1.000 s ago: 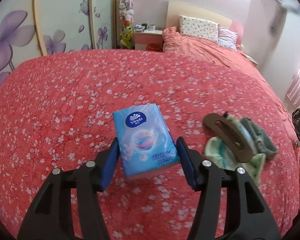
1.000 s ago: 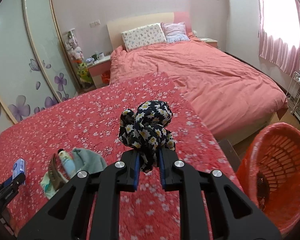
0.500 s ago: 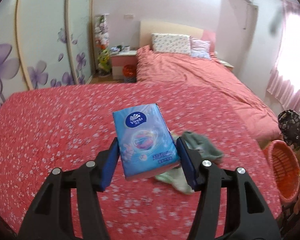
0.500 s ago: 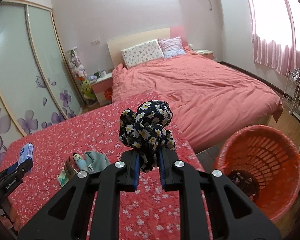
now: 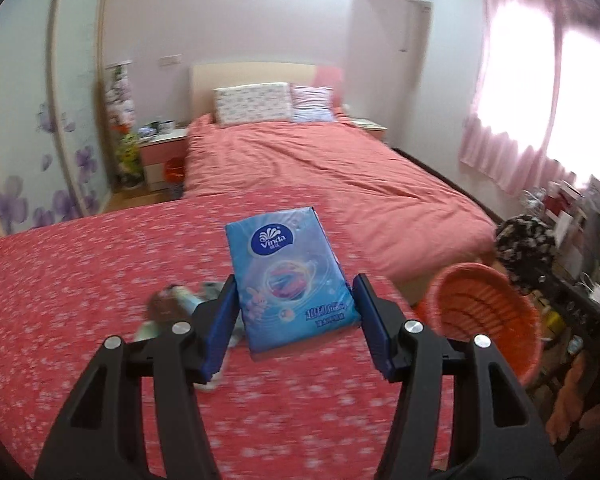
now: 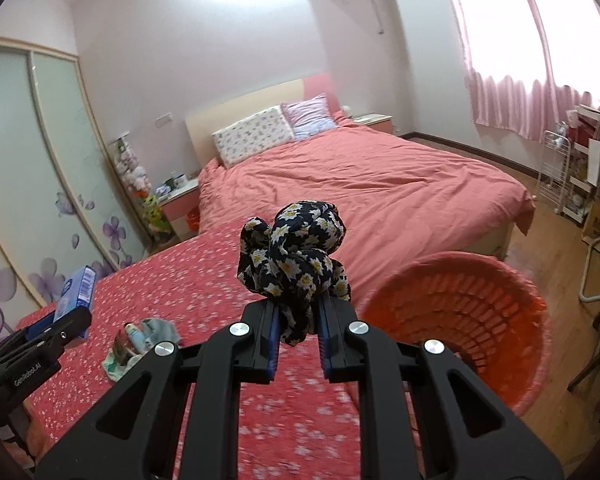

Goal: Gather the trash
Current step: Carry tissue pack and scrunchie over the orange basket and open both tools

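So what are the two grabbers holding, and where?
Left gripper pinches the blue tissue pack by its sides; right gripper clamps the flowery cloth's bottom end.

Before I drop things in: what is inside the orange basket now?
In the right wrist view, the orange basket shows only its ribbed inner wall; the right gripper and floral cloth cover its bottom.

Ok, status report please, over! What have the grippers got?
Left gripper shut on tissue pack. Right gripper shut on flowery cloth. Orange basket just ahead, nothing in the way.
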The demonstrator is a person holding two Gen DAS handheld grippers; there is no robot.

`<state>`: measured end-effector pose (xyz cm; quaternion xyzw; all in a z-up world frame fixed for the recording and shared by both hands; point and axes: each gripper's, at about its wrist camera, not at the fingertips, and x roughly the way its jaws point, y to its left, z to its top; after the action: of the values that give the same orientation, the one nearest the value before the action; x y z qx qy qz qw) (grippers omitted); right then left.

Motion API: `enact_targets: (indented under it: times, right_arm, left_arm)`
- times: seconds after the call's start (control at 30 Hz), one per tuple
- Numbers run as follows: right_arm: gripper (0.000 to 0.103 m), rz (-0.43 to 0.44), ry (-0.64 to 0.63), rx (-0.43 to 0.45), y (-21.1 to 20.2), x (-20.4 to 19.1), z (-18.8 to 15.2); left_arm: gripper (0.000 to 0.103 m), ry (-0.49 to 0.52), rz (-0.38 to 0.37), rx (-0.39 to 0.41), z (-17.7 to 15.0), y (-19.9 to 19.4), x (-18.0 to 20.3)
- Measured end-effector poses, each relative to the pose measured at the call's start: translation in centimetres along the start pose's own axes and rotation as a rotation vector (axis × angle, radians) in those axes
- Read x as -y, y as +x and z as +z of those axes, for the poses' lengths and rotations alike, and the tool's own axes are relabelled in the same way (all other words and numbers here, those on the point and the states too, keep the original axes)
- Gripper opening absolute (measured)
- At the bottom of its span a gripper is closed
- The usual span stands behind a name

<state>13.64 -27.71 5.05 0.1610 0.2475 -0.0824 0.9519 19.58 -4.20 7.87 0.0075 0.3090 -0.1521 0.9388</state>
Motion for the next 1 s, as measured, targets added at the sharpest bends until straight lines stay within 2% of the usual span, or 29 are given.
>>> enact_targets:
  times: [0.27, 0.47, 0.7, 1.0]
  right_arm:
    - [0.016, -0.052, 0.069, 0.023, -1.4, 5.1, -0.2]
    - [0.016, -0.092, 0.108, 0.022, -1.4, 8.0, -0.5]
    - [0.016, -0.128, 0.166, 0.009, -0.8, 11.4, -1.2]
    - [0.017, -0.123, 0.223, -0.021, 0.3, 14.3, -1.9]
  left_arm:
    - [0.056, 0.073, -0.134, -0.018, 0.0, 1.9, 8.2]
    - [0.056, 0.124, -0.224, -0.048, -1.2, 4.0, 14.0]
    - [0.056, 0.176, -0.280, -0.098, -2.7, 7.0, 19.5]
    - [0.057, 0.212, -0.324, -0.162, -4.4, 10.2, 23.4]
